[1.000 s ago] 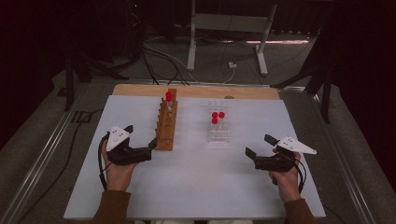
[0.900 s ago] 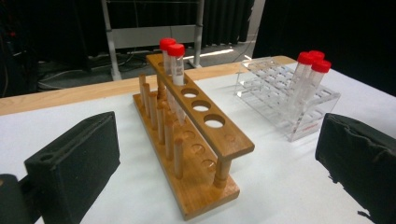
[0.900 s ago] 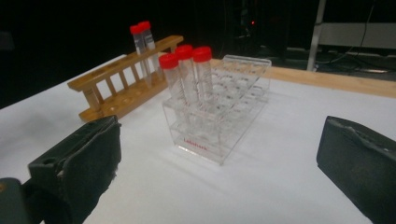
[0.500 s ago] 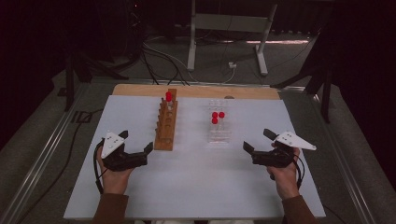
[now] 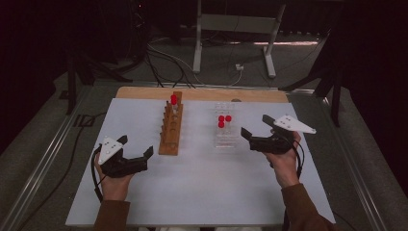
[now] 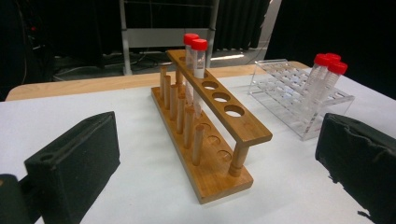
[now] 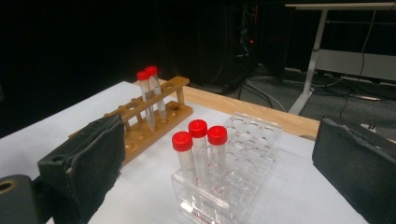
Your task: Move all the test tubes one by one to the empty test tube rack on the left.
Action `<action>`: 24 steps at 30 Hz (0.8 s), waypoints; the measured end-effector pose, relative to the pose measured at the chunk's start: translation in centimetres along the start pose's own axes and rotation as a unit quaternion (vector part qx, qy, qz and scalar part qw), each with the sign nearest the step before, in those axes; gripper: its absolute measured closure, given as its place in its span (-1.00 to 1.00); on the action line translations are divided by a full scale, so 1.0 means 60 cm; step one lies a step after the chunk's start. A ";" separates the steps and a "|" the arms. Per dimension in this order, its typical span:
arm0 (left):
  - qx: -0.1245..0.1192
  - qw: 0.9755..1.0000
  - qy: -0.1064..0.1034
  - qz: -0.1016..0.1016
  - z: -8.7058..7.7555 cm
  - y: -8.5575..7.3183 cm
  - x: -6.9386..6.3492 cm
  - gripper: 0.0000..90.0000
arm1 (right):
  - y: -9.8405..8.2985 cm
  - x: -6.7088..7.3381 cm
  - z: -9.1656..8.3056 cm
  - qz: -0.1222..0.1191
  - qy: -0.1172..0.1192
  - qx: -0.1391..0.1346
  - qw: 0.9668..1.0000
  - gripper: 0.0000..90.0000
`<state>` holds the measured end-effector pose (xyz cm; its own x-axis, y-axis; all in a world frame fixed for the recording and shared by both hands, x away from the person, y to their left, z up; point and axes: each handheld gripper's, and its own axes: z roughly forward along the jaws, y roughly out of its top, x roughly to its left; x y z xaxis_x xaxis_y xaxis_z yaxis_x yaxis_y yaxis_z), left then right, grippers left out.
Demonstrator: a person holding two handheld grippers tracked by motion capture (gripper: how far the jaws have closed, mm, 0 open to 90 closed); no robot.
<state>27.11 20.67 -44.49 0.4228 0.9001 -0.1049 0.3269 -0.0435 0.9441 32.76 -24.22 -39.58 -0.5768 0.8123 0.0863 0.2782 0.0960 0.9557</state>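
L gripper [image 5: 137, 155] sits low at the table's [image 5: 202, 192] near left, jaws spread wide, nothing btwn them. Just ahead of its fingers [image 6: 74, 163] stands the wooden rack [image 6: 205, 121], long axis running near-to-far, away from the person; its near end lies just off the fingertips, not touching. Two red-capped tubes [image 6: 196, 60] stand upright in the rack's far holes, caps up, well beyond the fingers.

R gripper [image 5: 255, 131] is held at the right, jaws also spread, empty. The clear rack [image 7: 233, 177] sits btwn and just ahead of its fingers [image 7: 84, 158], apart from both pads. Three red-capped tubes [image 7: 199, 144] stand upright in the end nearer the fingers, caps up, clustered close together. Clear rack's long axis also runs near-to-far, parallel to the wooden rack, the two well apart.
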 end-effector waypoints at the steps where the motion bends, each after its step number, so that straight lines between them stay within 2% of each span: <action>1: 0.002 1.000 0.003 0.002 0.001 -0.001 0.000 -0.98 | 0.001 0.001 0.006 -0.002 0.001 0.003 1.000 -0.91; 3: 0.005 1.000 0.004 0.003 0.002 -0.002 0.000 -0.98 | 0.001 0.003 0.019 -0.004 0.007 0.011 1.000 -0.86; 9: 0.004 1.000 0.004 0.002 0.002 -0.003 0.000 -0.98 | -0.011 0.008 0.060 -0.013 0.006 0.039 0.999 -0.68; 12: 0.005 1.000 0.006 0.005 0.002 -0.003 0.000 -0.98 | -0.018 0.007 0.077 -0.007 0.006 0.051 0.999 -0.57; 16: 0.007 1.000 0.008 0.003 0.003 -0.005 0.002 -0.98 | -0.028 0.004 0.096 -0.001 -0.004 0.061 0.998 -0.42; 24: 0.004 1.000 0.006 -0.001 0.003 -0.005 0.002 -0.98 | -0.048 -0.007 0.126 -0.007 -0.024 0.073 0.997 0.04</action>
<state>27.20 20.74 -44.82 0.4110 0.9057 -0.1037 0.3344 -0.0440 0.9414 38.01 -20.47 -44.48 -0.5444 0.8370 0.0559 0.3812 0.1875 0.9053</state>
